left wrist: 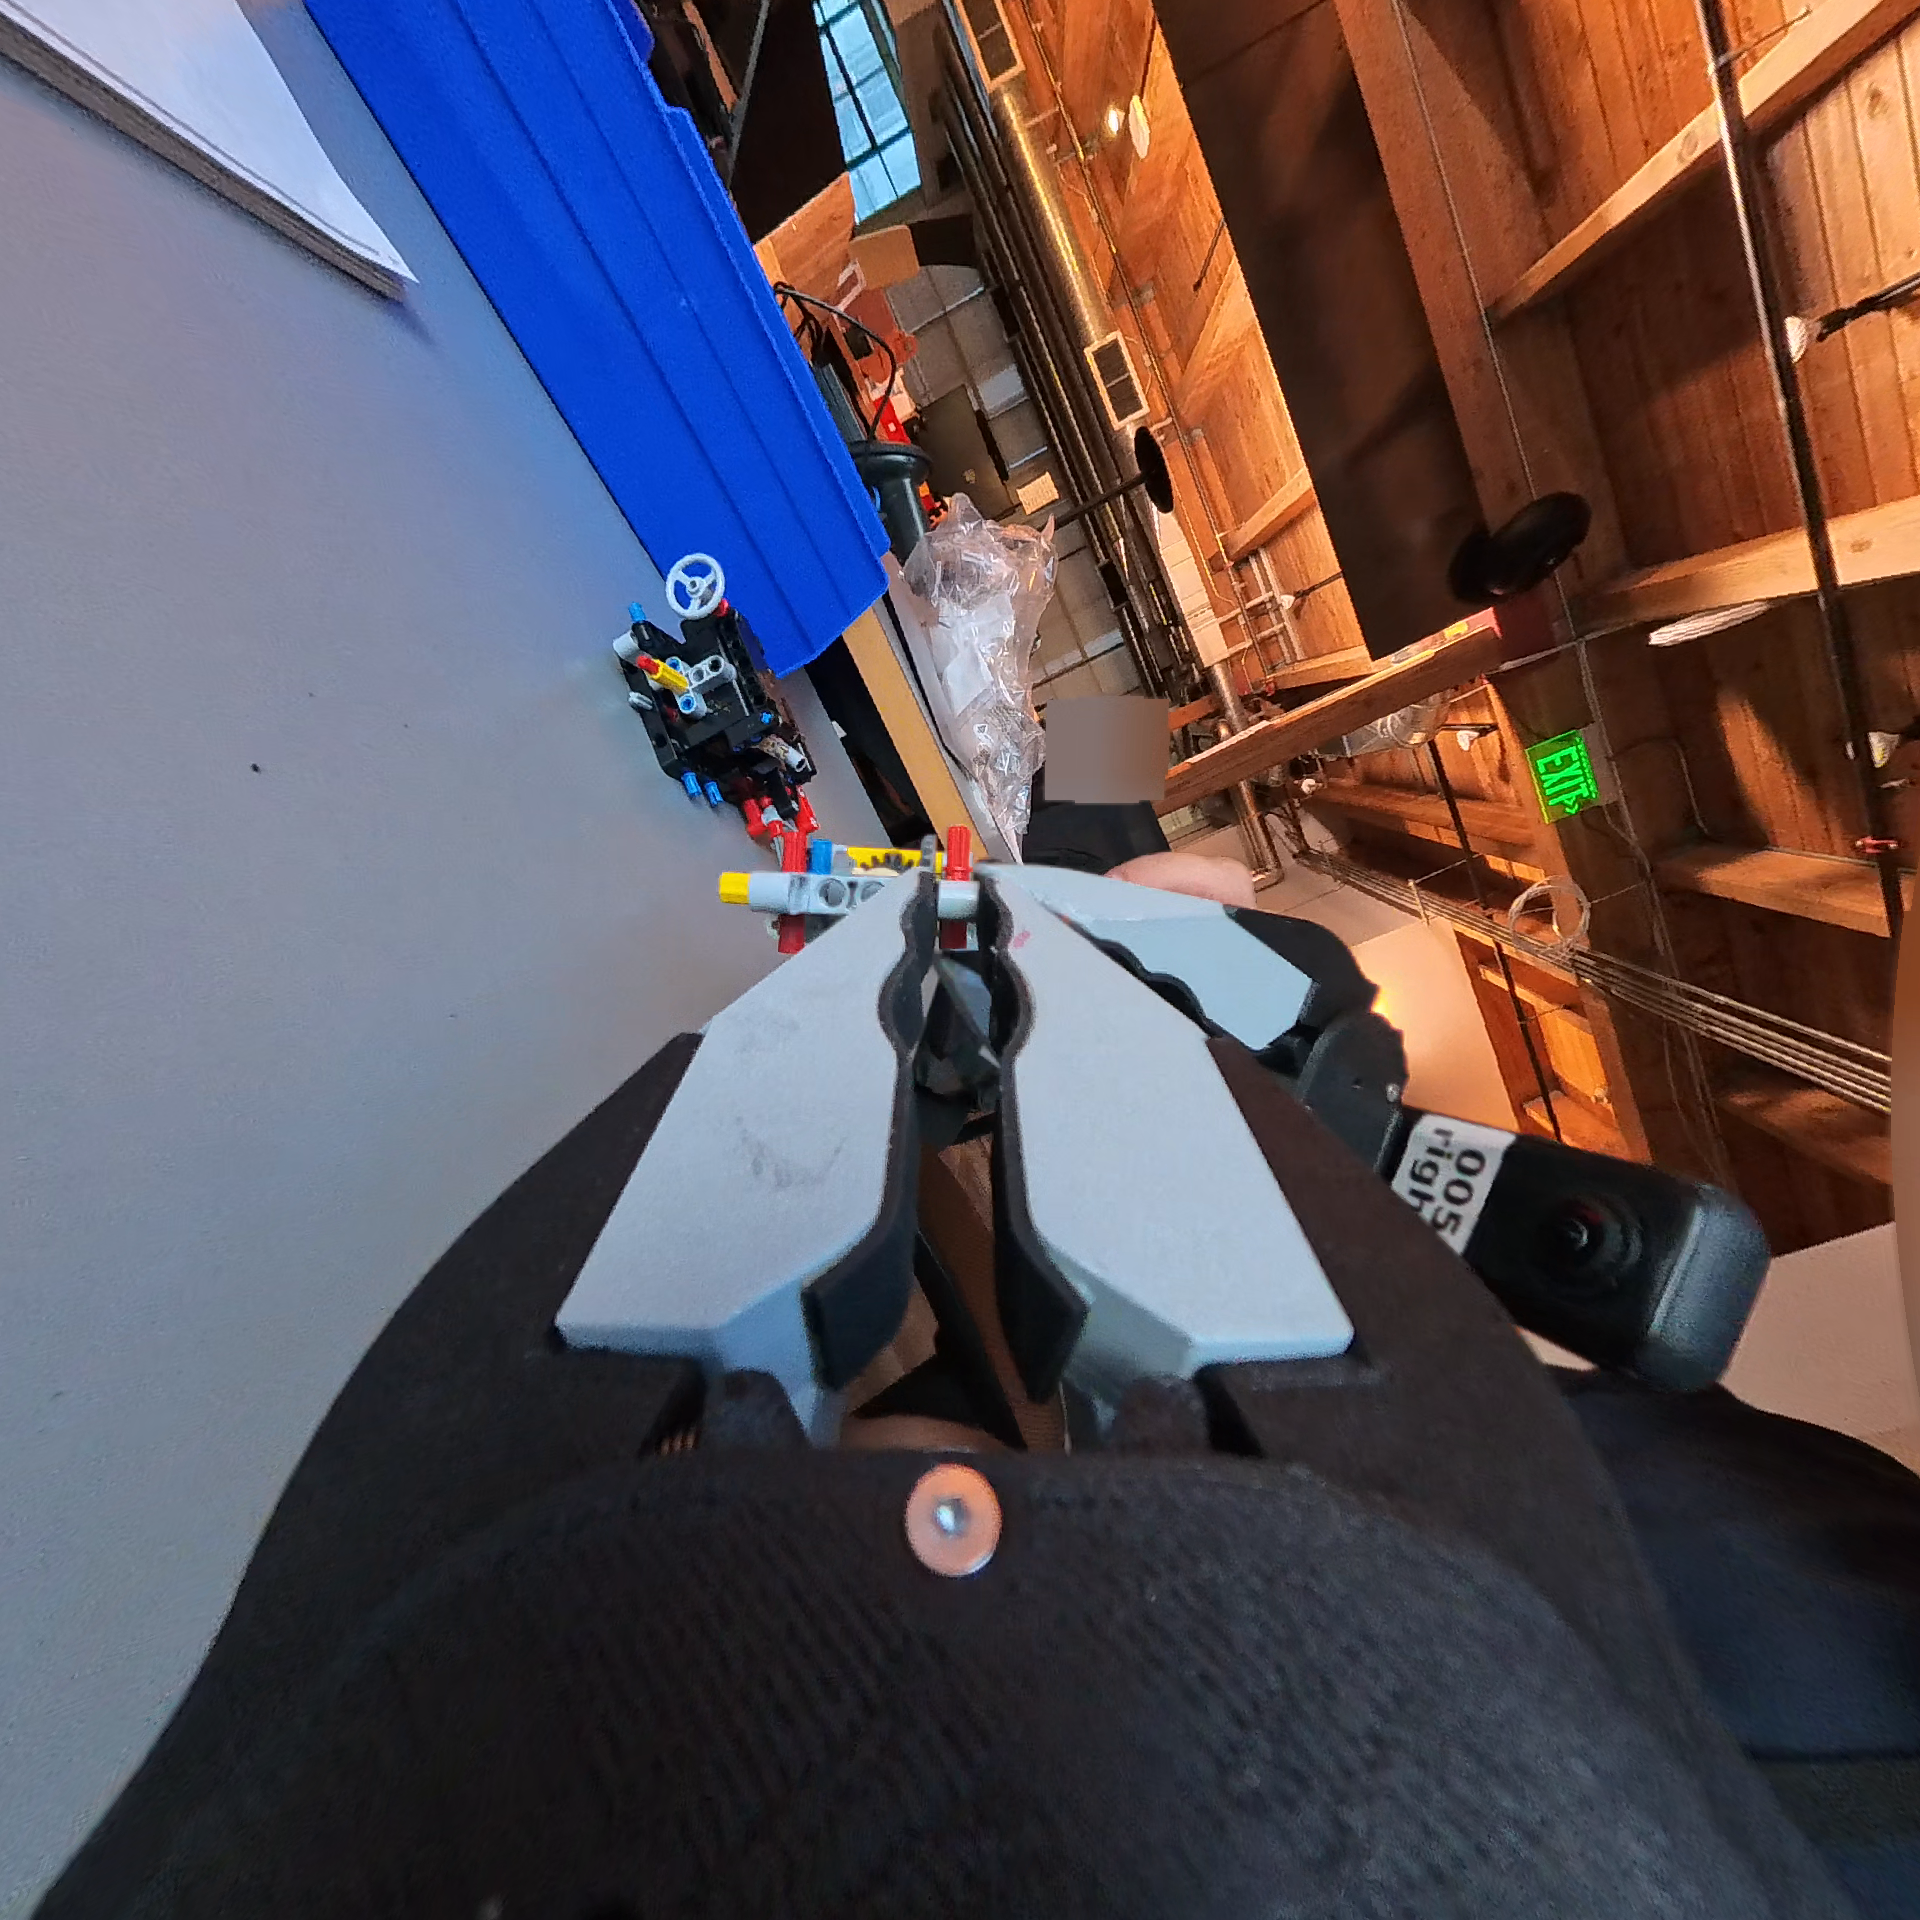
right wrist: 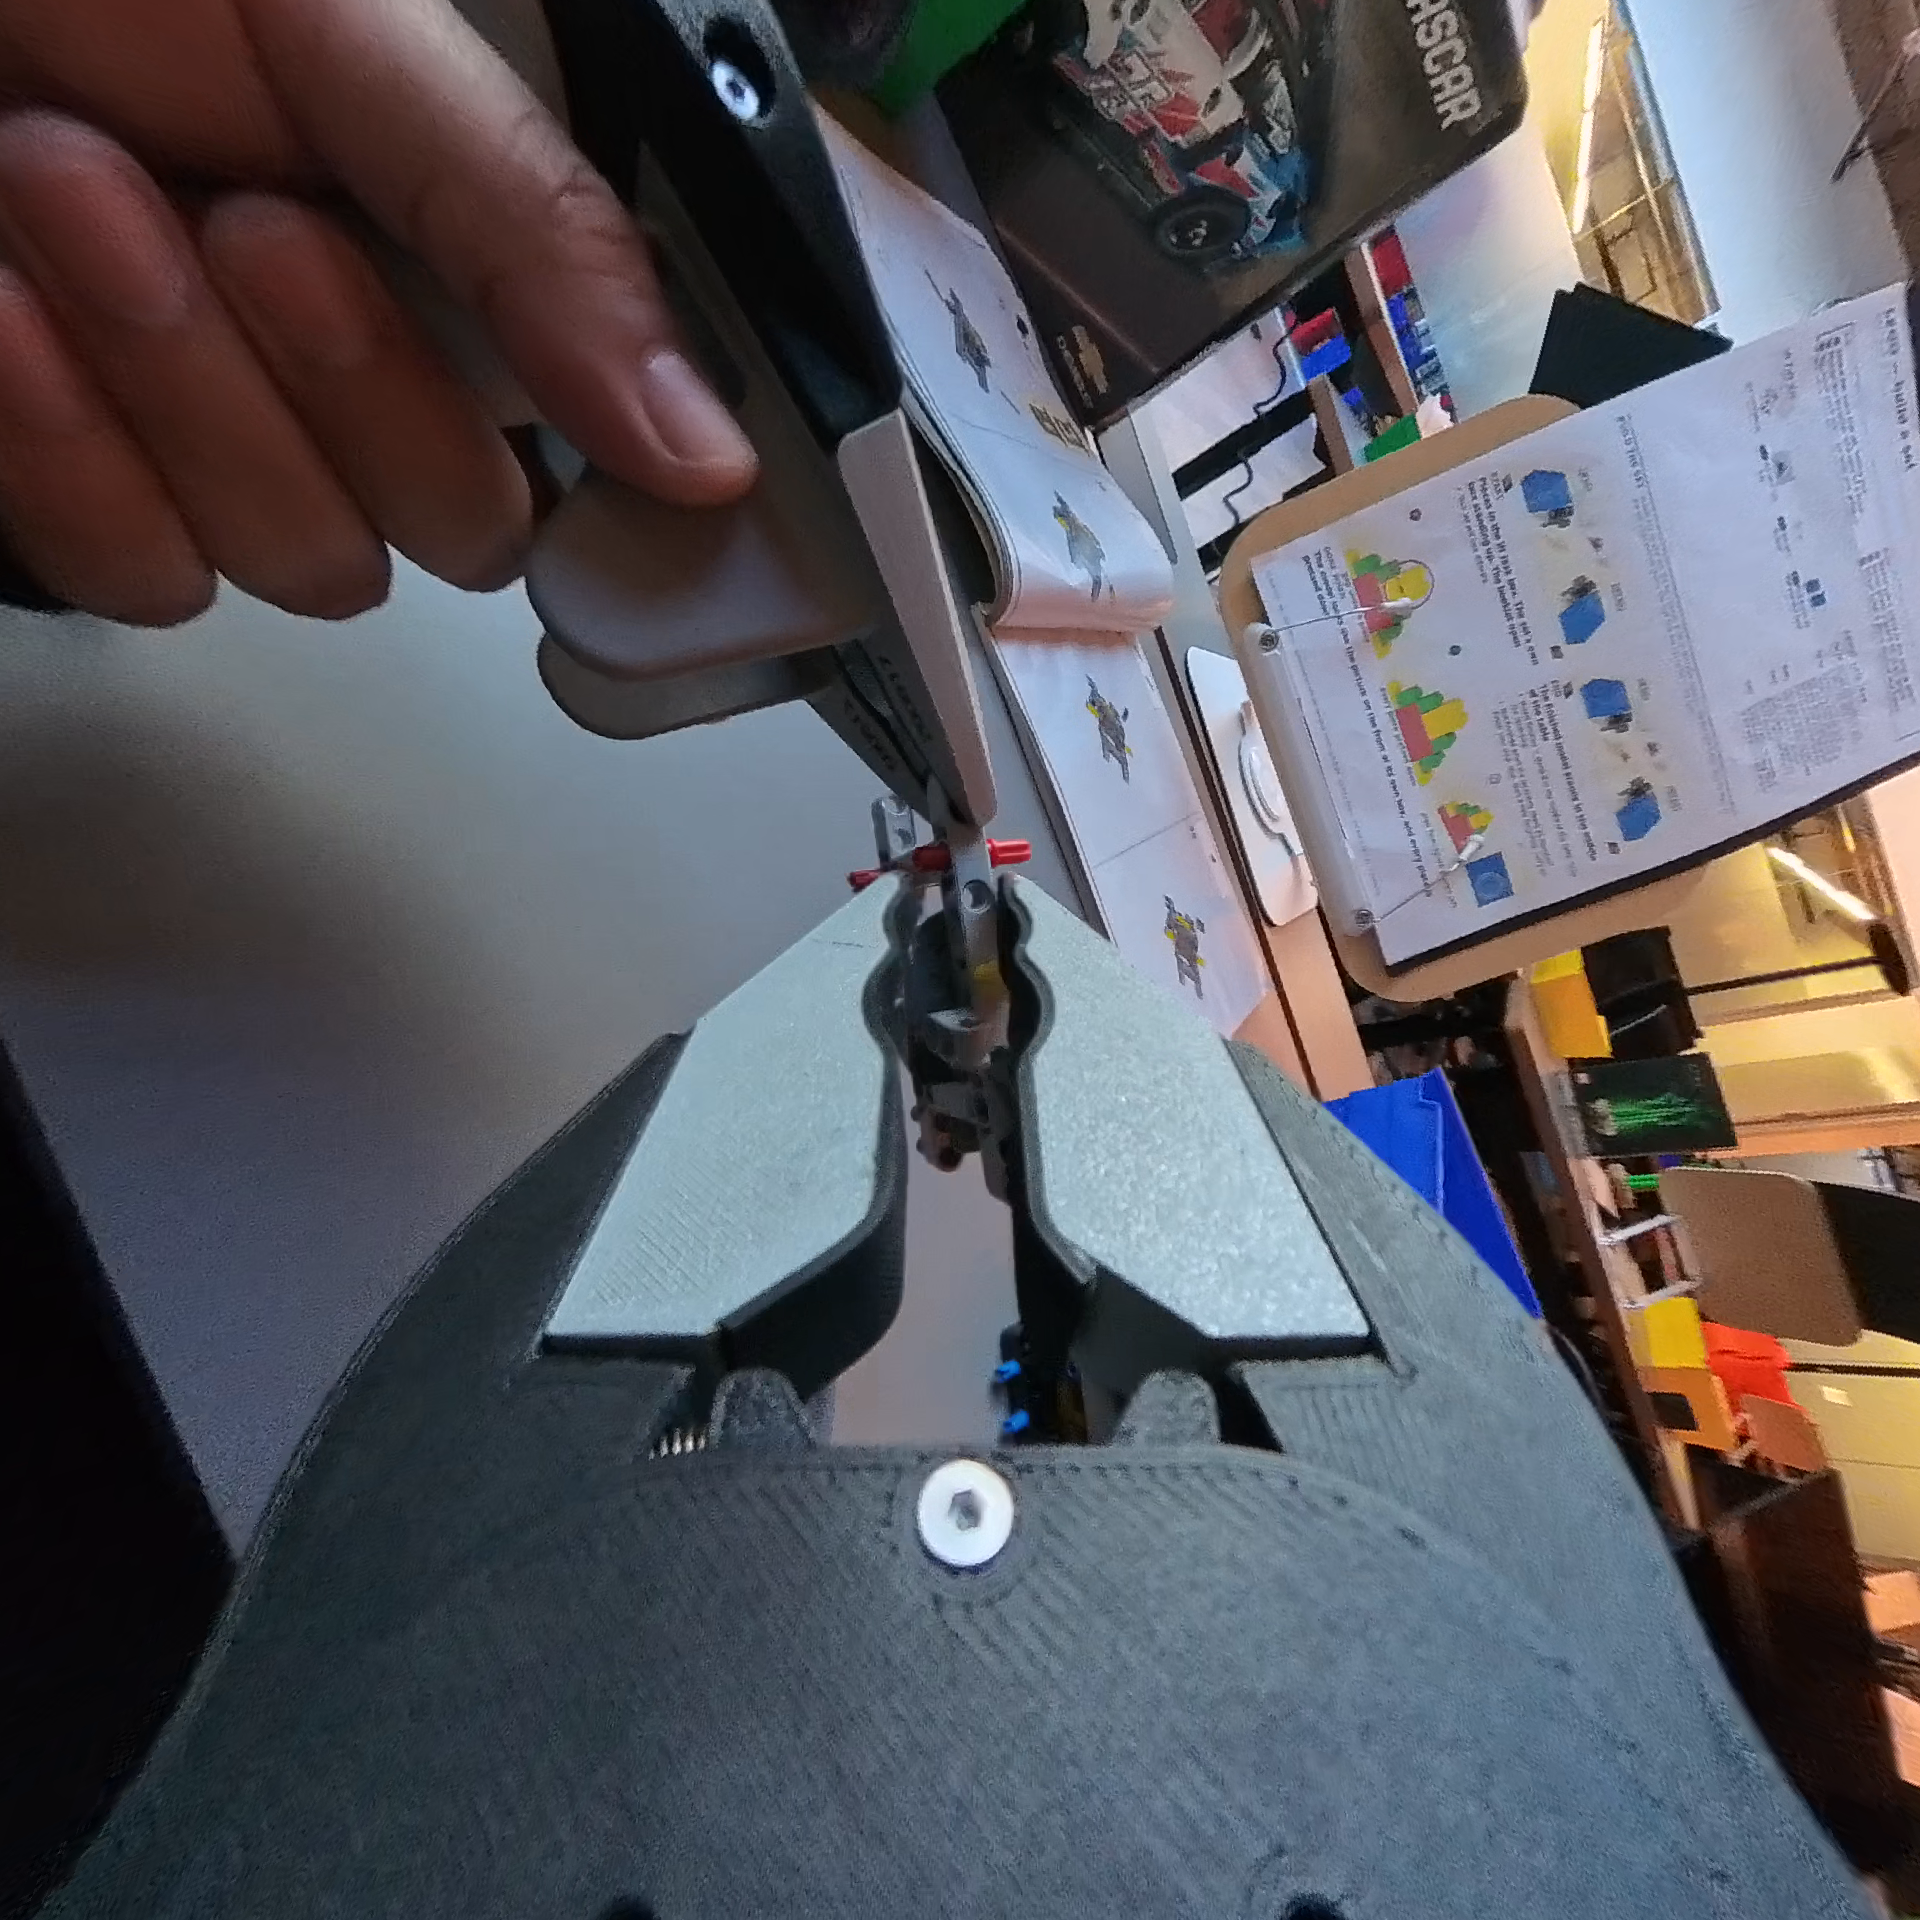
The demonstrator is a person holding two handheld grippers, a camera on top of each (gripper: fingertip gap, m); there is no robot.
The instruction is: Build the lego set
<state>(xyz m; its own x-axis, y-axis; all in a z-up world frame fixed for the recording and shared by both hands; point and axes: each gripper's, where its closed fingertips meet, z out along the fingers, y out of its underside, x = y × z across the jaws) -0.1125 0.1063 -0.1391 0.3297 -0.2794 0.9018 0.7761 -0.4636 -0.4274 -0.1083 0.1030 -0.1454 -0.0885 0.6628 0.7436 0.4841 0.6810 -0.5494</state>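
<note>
Grippers meet over the desk (left wrist: 260,727), both on one small brick assembly (left wrist: 831,891) held in the air between them. Left gripper (left wrist: 951,904) is clamped on the end of the assembly's grey beam, pads pressing either side where a red pin (left wrist: 956,847) passes through; the rest of the beam, with yellow tip, blue pin and another red pin, sticks out to the left of its fingertips. Right gripper (right wrist: 961,914) comes in from the opposite side, its jaws narrowly parted around the same grey beam (right wrist: 977,894); whether its pads press on it cannot be told. Likely judgement: one side steadies while the other works a part. Hand (right wrist: 312,343) wraps the left gripper's handle. Farther off on the desk, well apart, sits a black built model (left wrist: 707,696) beside a blue bin (left wrist: 623,291)
</note>
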